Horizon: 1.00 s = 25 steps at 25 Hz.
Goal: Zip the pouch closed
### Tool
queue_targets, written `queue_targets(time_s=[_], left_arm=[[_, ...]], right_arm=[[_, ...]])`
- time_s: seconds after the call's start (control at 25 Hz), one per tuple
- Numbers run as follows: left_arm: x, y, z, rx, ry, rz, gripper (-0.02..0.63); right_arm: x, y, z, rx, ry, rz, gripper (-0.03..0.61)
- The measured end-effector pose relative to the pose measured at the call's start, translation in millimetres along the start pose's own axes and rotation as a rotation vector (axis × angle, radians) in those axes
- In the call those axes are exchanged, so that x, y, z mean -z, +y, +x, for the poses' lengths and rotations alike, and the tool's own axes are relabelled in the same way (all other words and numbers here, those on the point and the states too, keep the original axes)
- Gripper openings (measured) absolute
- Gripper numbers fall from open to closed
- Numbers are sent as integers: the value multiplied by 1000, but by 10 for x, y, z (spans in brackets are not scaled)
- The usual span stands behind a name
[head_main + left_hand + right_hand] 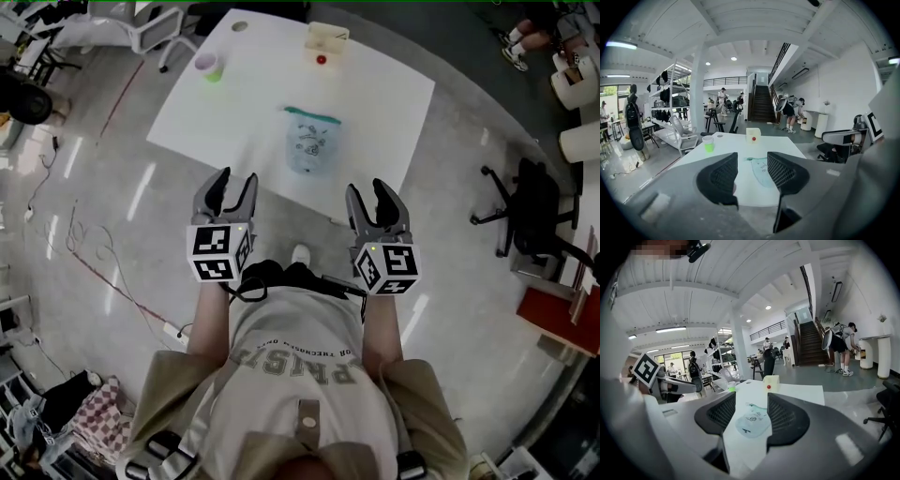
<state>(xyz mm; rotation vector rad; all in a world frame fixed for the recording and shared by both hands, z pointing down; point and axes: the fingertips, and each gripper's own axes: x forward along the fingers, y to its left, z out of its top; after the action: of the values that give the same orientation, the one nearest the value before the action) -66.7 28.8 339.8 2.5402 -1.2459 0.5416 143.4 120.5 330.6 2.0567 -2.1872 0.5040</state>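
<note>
A see-through blue pouch (311, 142) with a green zip edge along its far end lies flat on the white table (375, 103), near the front edge. It also shows in the left gripper view as the pouch (760, 168) and in the right gripper view as the pouch (752, 422). My left gripper (232, 185) is open and empty, short of the table's near edge and left of the pouch. Likewise open and empty, my right gripper (373, 195) hangs short of the edge, to the pouch's right. Neither touches the pouch.
A green cup with a pale lid (208, 66) stands at the table's left. A cream box with a red dot (324, 44) sits at the far side. An office chair (527, 211) stands right of the table. People move about the hall behind.
</note>
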Motion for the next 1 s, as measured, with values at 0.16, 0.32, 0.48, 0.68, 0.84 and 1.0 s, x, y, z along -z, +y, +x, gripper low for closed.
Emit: queue_targets(time_s=[0.16,0.32,0.48,0.68,0.84,1.0], left_arm=[[108,-12,88,-13,38,-2,204],[156,-20,159,-15,62,-3,204],[222,6,260,-7,85,-3,204],[284,91,486,17,110,-3,204],[206,172,739,40,115,-2,204],[113,262,980,61,125,2,204]], right_arm=[[32,-76,84,-16,7,17,201],[68,-137,142,-21,19,29,201],[99,-182,219,-16,26,37,201],[109,-218,383,-1,32,36,201],[71,-287,575,22,40,39,201],[35,-352,801,40,52,49,201]])
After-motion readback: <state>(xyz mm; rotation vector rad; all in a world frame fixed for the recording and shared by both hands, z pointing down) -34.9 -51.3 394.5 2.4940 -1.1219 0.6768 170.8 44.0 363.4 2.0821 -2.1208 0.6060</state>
